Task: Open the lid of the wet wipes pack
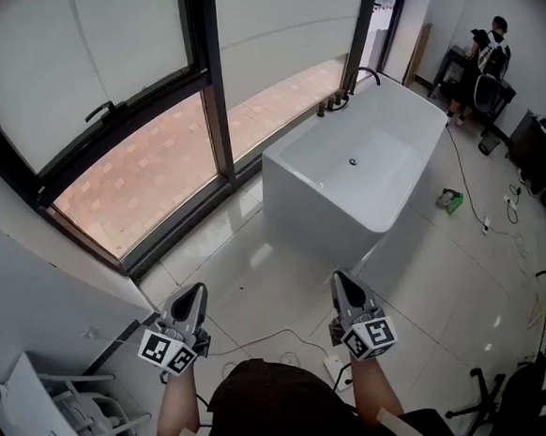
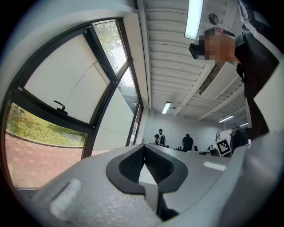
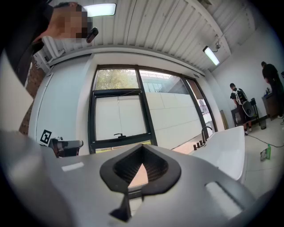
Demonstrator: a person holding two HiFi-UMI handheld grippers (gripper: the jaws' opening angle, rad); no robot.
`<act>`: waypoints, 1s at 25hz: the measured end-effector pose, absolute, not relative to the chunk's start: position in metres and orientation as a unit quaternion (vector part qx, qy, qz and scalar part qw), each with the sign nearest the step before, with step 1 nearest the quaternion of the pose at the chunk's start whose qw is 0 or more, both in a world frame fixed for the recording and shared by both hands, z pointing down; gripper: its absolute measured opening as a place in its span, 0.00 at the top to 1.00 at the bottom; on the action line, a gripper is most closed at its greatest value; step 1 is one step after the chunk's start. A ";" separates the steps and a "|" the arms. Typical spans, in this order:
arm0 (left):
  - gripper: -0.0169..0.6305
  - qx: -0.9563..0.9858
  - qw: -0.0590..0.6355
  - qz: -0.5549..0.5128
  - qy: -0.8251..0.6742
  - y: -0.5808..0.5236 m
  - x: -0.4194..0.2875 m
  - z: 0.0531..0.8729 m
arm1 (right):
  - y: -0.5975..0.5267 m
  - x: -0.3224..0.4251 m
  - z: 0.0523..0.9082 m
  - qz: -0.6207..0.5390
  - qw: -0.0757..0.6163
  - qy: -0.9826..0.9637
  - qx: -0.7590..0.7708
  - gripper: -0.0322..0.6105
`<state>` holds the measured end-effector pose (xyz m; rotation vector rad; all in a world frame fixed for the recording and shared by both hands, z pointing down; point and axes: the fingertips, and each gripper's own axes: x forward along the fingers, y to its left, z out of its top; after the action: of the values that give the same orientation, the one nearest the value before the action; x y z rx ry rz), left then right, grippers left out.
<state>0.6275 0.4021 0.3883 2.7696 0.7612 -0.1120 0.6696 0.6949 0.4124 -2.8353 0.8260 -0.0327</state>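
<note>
Down at the bottom of the head view, we hold the left gripper (image 1: 196,290) and the right gripper (image 1: 342,278) side by side above the white tiled floor (image 1: 260,289), both pointing forward. Each gripper view shows its own jaws clenched tip to tip with nothing between them: the left gripper (image 2: 144,155) faces the window and the ceiling lights, and the right gripper (image 3: 141,153) faces the window and the tub.

A small green pack (image 1: 451,200) lies on the floor well apart from both grippers, ahead and to the right of the right one (it is too small for us to read, so we cannot tell whether it is the wet wipes pack). It also shows at the far right edge of the right gripper view (image 3: 267,152).

A white bathtub (image 1: 320,223) stands ahead of us, and its near corner sits between the left gripper and the green pack. Inside the tub we see only the drain (image 1: 352,163); a dark faucet (image 1: 365,71) rises at its far end. A black cable (image 1: 468,183) runs along the floor just beside the pack, and a thin white cable (image 1: 264,340) curls on the tiles near our hands. A dark-framed window (image 1: 105,113) fills the left wall. A white rack (image 1: 81,411) stands at lower left, and a person (image 1: 490,49) stands far off at upper right.
</note>
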 end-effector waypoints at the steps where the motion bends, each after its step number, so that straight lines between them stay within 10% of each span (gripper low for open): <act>1: 0.97 0.956 0.129 -0.042 0.260 0.406 0.627 0.388 | 0.698 0.670 0.413 -0.012 0.091 0.282 -0.955 0.94; 25: 0.97 0.988 0.127 -0.065 0.061 0.331 0.498 0.375 | 0.569 0.644 0.432 -0.061 0.083 0.492 -0.864 0.94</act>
<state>0.4983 0.3306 0.3753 2.8748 0.1785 -0.1892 0.6444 0.5688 0.4316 -2.5806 1.4693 -0.1807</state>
